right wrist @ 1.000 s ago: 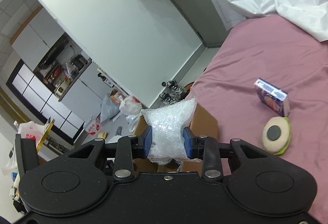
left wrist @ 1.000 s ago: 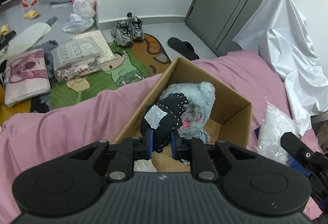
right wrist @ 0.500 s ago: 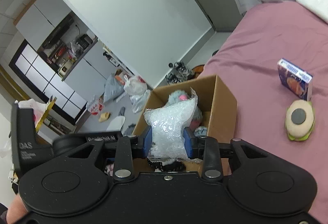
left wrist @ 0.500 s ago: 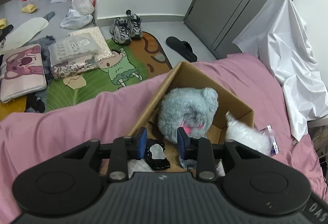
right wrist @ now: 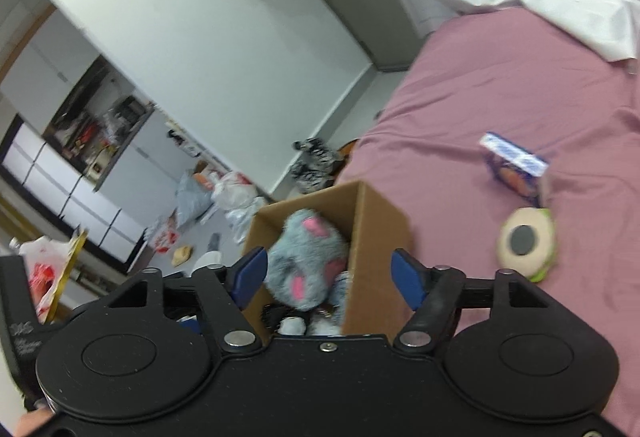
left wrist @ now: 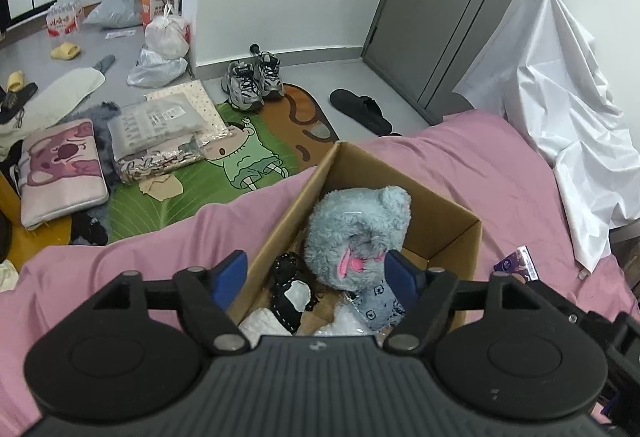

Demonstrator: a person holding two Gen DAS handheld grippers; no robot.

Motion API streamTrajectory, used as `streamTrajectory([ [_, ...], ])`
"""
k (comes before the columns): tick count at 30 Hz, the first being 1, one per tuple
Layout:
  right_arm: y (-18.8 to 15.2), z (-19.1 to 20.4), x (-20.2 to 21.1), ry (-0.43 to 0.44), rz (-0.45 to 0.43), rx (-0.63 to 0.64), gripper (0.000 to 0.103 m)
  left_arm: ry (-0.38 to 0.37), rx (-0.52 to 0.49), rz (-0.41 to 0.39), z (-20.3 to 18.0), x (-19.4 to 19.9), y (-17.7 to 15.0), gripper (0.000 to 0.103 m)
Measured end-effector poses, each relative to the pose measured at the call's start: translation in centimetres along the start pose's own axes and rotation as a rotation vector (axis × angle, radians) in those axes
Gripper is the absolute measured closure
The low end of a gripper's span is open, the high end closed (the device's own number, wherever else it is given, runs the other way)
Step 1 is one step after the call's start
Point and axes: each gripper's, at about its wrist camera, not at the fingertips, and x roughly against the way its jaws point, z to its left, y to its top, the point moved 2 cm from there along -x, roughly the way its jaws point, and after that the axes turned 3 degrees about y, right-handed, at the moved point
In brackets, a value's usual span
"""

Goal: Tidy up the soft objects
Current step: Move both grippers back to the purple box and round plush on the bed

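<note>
L gripper (left wrist: 316,277) hangs over the cardboard box (left wrist: 436,225), jaws wide & opening, nothing pinched btwn the blue pads (left wrist: 228,277); they frame the box contents w/o touching. Right under it, inside the box: a fluffy grey-blue plush (left wrist: 356,229) w/ pink patches leaning against the far-right inner wall, a black plush w/ white stitching (left wrist: 288,289) lying low at the near-left, a grey patterned cloth piece (left wrist: 376,307) at the near side, and a clear crinkly plastic bag (left wrist: 348,321) at the near edge, partly hidden by the gripper body.

R gripper (right wrist: 328,273) also over the box (right wrist: 376,229), jaws wide & opening, empty. Btwn its pads (right wrist: 250,273) the grey-blue plush (right wrist: 308,261) shows in the box; the rest of the contents are too blurred to tell.

Box sits on a pink bedsheet (left wrist: 460,165) near the bed's edge. On the sheet to the R of the box, well apart from it: a small blue-purple packet (right wrist: 514,165), and just beside that a round beige & green soft toy (right wrist: 526,243) w/ a dark disc on its face. White sheet (left wrist: 560,109) draped at the far R.

Floor beyond the bed: green cartoon rug (left wrist: 240,161), 2 sneakers (left wrist: 252,81), 1 black slipper (left wrist: 360,109), pink cushion (left wrist: 60,169), plastic bags (left wrist: 164,41).
</note>
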Motion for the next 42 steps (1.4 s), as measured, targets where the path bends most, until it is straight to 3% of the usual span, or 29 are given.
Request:
streamTrajectory([
  [8,0.1,-2.2,1.5,-0.063,-0.019,-0.052,0.016,0.021,-0.016,0.004,-1.7,0.5,-0.8,0.023],
  [20,1.1,-5.9,2.8,-0.107,-0.035,-0.167,0.012,0.015,-0.068,0.01,-5.0,1.2,-2.0,0.022],
  [42,1.6,-12.5,3.8,-0.11,-0.086,-0.387,0.01,-0.043,-0.127,0.031,-12.9,0.4,-2.2,0.022],
])
